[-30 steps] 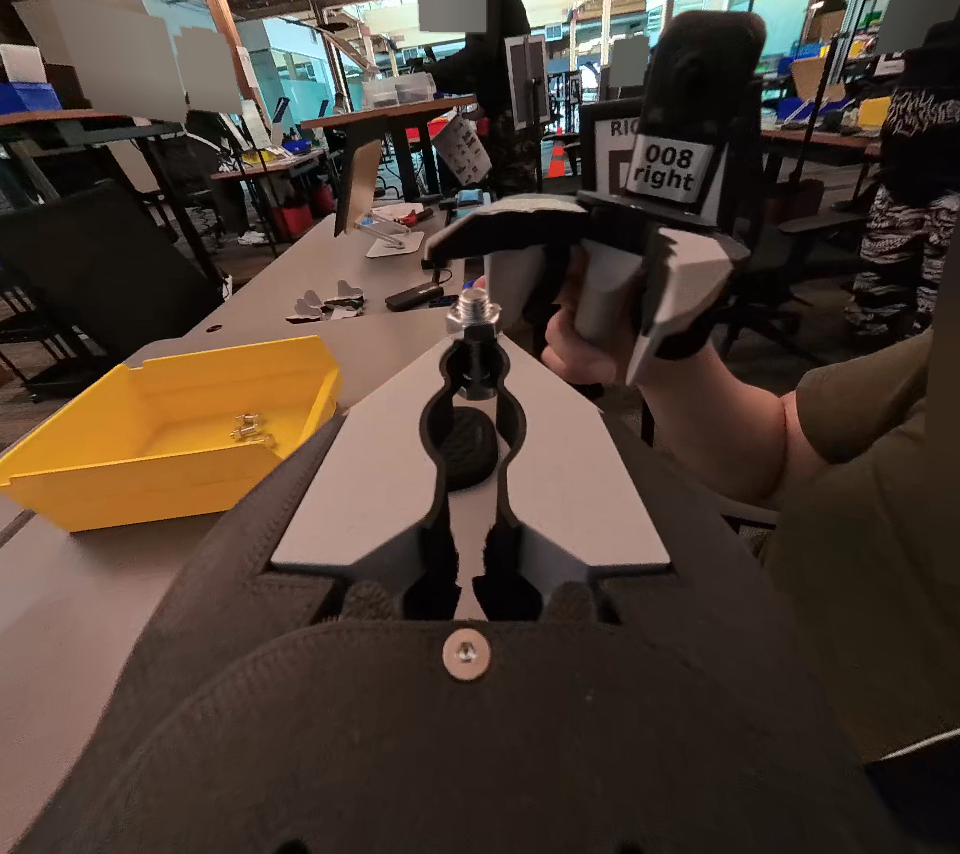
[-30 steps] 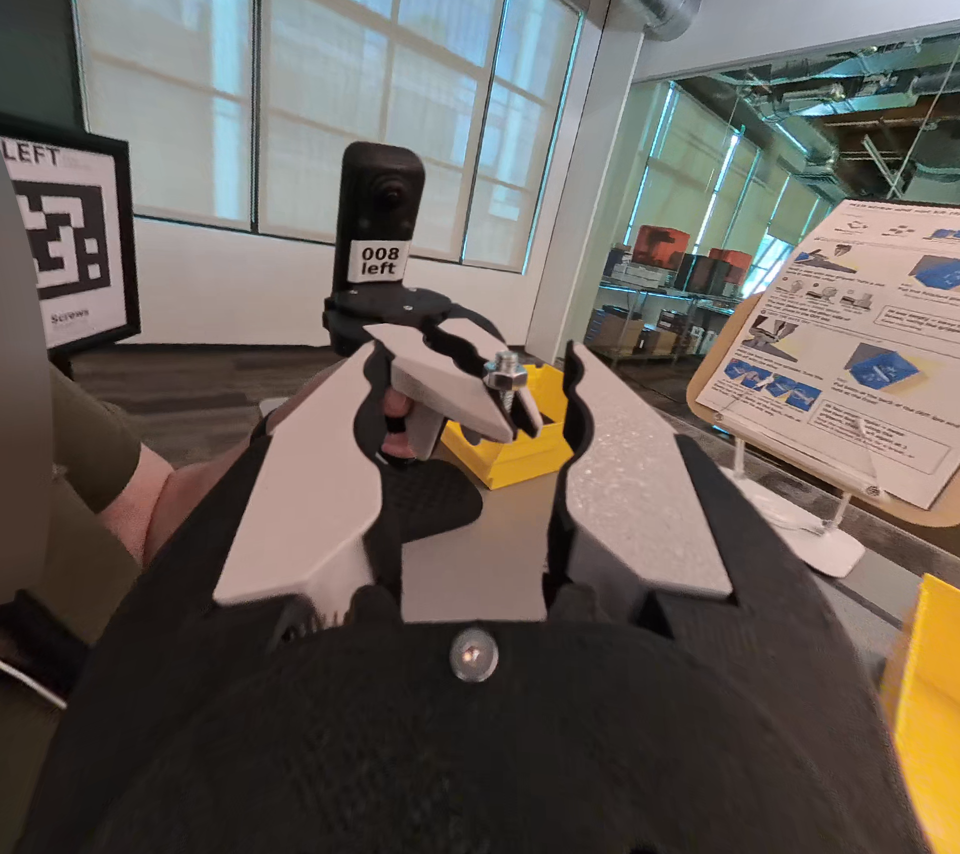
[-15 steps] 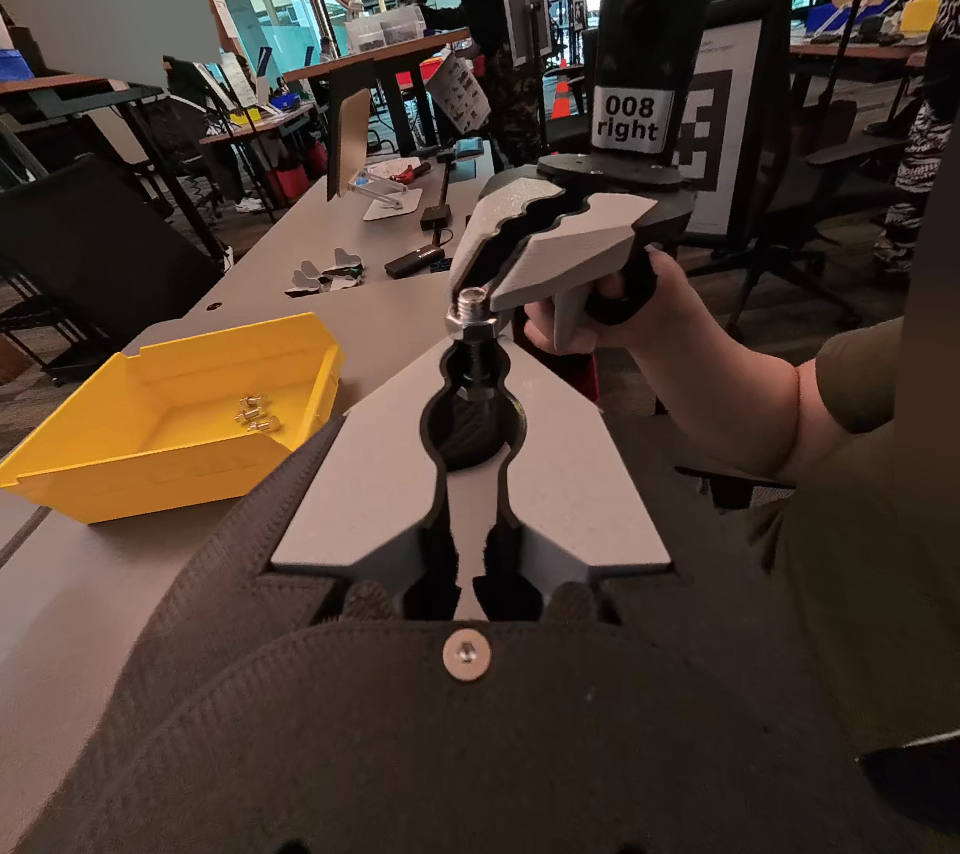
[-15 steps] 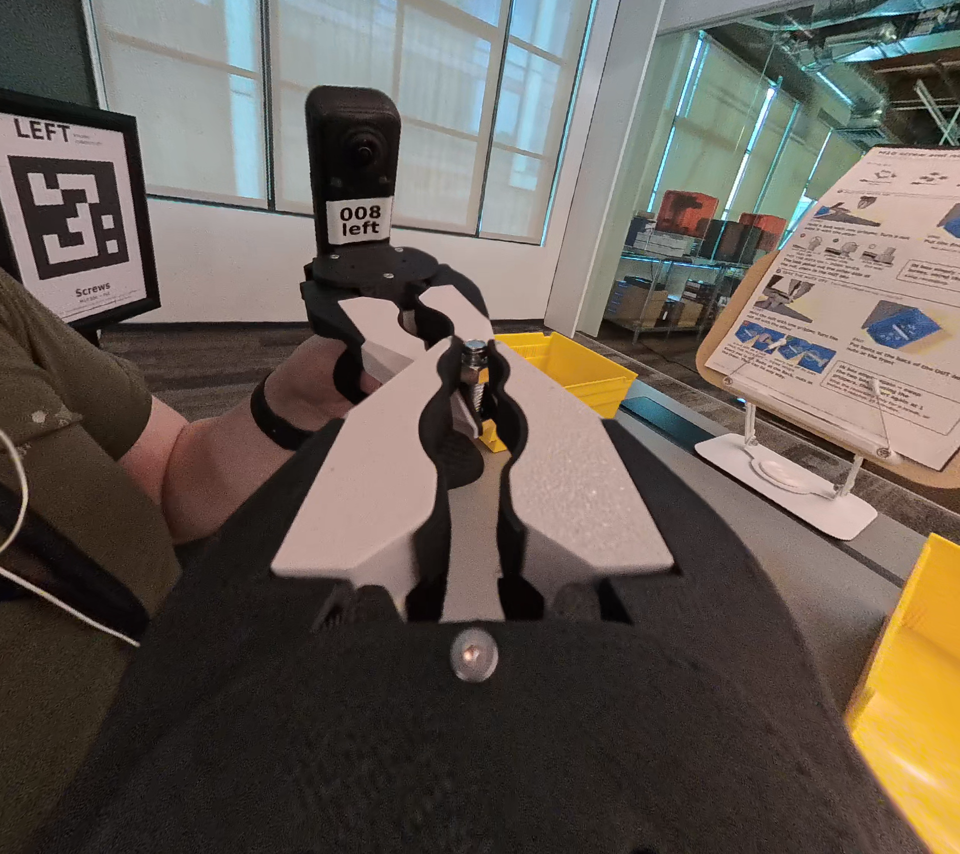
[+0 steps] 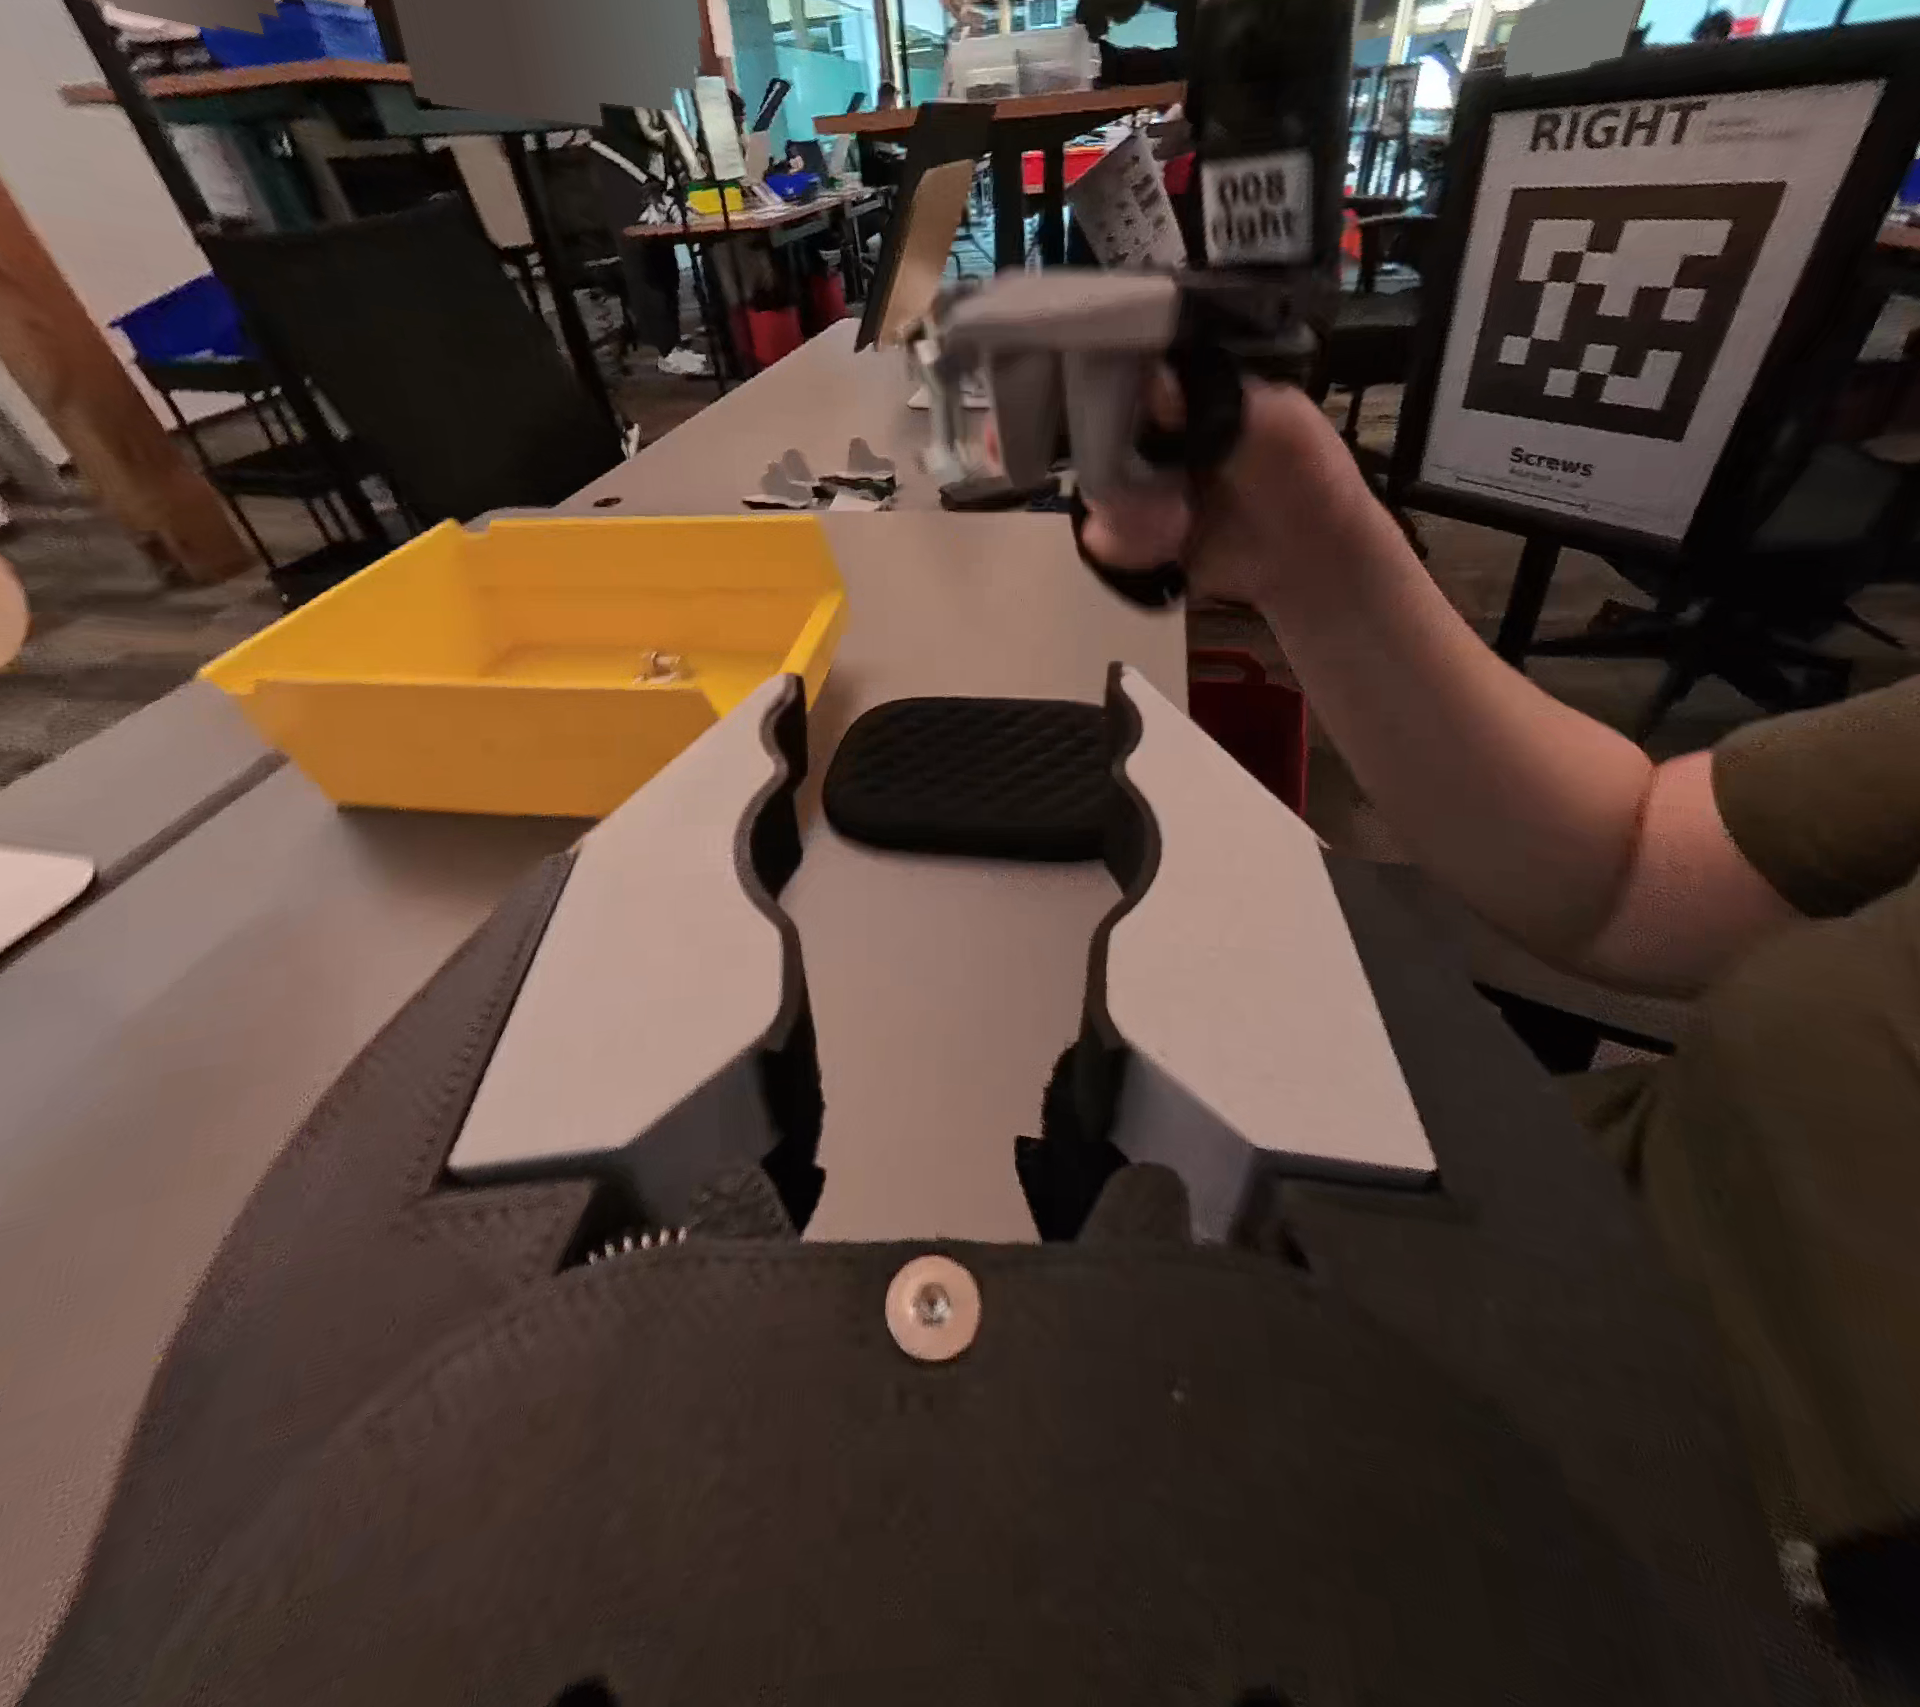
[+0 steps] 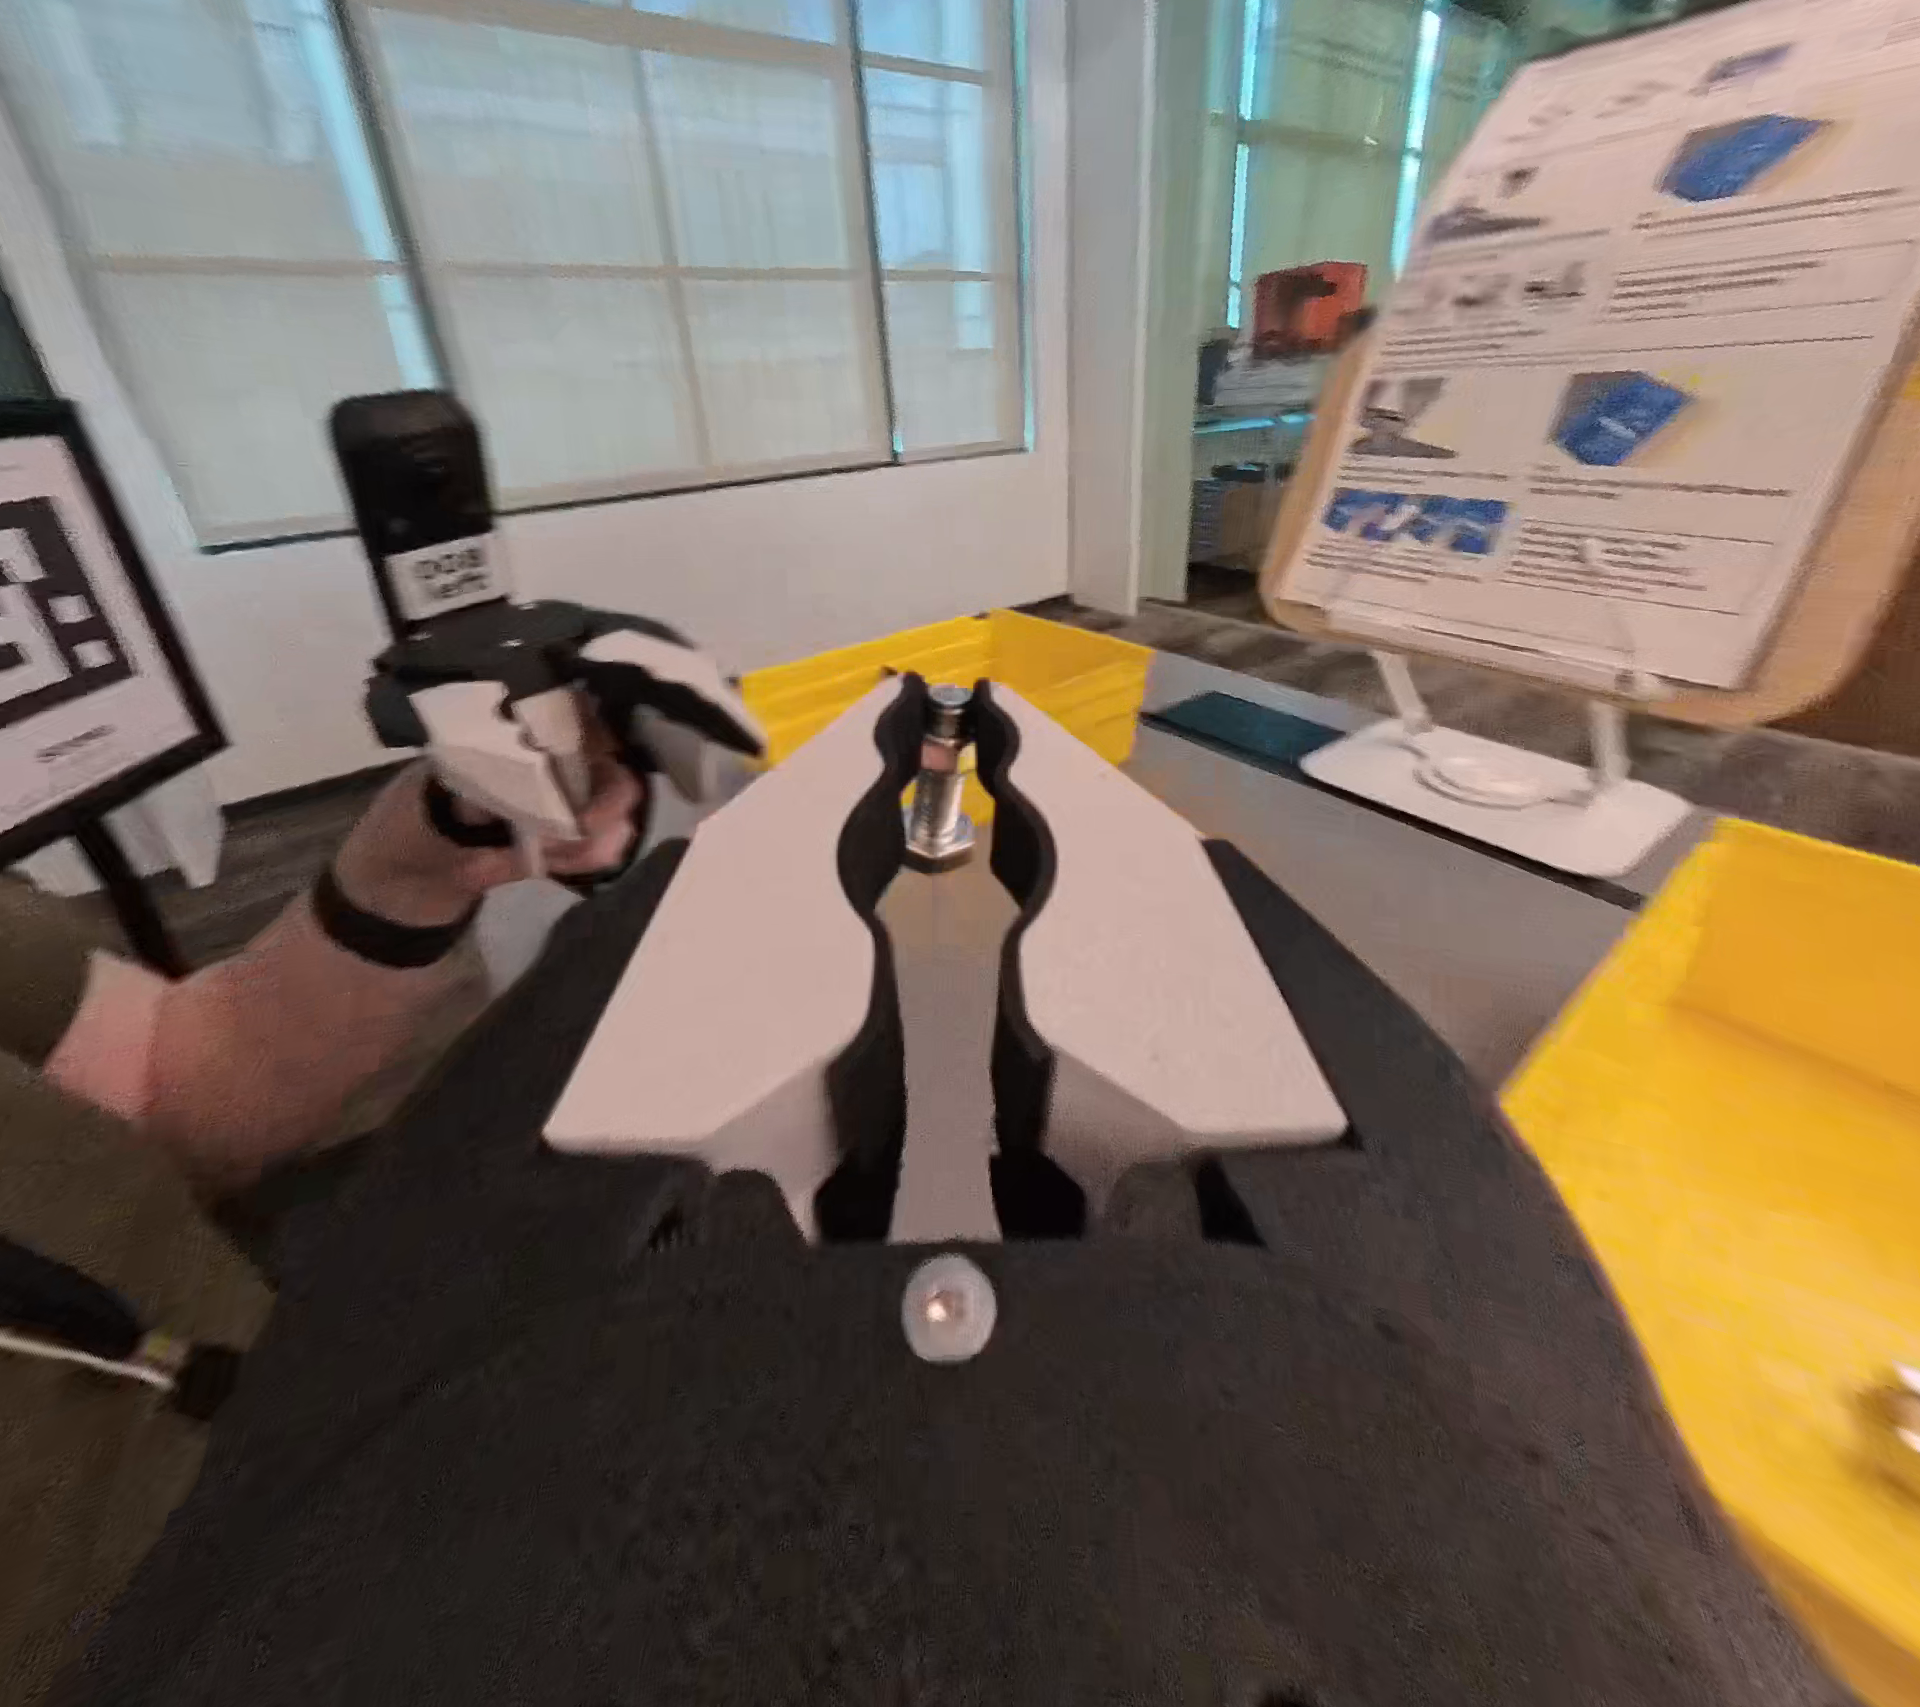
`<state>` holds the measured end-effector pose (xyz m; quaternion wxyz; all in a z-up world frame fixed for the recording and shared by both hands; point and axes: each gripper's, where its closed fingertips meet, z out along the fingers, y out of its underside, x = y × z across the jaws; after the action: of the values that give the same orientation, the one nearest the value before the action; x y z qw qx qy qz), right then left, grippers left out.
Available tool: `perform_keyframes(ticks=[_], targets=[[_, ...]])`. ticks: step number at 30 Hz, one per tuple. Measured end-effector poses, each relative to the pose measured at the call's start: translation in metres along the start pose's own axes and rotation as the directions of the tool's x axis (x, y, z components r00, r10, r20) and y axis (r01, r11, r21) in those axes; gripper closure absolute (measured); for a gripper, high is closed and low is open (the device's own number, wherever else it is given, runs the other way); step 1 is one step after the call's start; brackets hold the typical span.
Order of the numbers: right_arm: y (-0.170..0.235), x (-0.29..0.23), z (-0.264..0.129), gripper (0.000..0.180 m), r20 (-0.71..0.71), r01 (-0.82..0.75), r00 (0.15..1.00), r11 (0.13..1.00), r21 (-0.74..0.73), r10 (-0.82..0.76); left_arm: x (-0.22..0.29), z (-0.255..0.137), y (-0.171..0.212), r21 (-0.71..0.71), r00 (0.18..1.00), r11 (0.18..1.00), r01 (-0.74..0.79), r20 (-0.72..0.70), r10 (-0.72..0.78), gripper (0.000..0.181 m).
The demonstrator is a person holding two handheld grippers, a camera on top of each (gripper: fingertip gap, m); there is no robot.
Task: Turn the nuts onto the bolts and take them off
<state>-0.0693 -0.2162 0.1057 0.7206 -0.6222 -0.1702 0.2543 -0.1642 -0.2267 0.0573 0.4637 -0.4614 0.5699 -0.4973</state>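
Left wrist view: left gripper [image 5: 956,722] spread wide, empty, low centre over the table [image 5: 187,982]; yellow bin [image 5: 540,670] at centre left.

Right wrist view: right gripper [image 6: 943,722] clamps the bolt [image 6: 940,774] upright at frame centre, nut [image 6: 938,832] at its lower end.

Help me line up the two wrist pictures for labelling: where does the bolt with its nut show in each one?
Left wrist view: bolt, blurred, upper centre, hanging from the tips of the far right gripper.
Right wrist view: centre, upright between the right gripper's own closed fingertips, nut at its lower end.
Shared landmark: the yellow bin, left of centre in the left view, behind the fingertips in the right view.
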Motion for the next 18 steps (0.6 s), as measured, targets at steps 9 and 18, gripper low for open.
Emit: perform_keyframes(ticks=[9, 18], targets=[[0.150, 0.257, -0.005, 0.173, -0.529, -0.540, 0.823, 0.578, -0.612, 0.210, -0.036, -0.074, 0.080, -0.106, 0.964, 0.965, 0.238, 0.150, -0.221, 0.133], [0.246, 0.279, -0.001, 0.171, -0.564, -0.580, 0.814, 0.254, -0.774, 0.142, -0.048, -0.160, 0.089, -0.071, 0.884, 0.952, 0.298, 0.398, -0.247, 0.136]])
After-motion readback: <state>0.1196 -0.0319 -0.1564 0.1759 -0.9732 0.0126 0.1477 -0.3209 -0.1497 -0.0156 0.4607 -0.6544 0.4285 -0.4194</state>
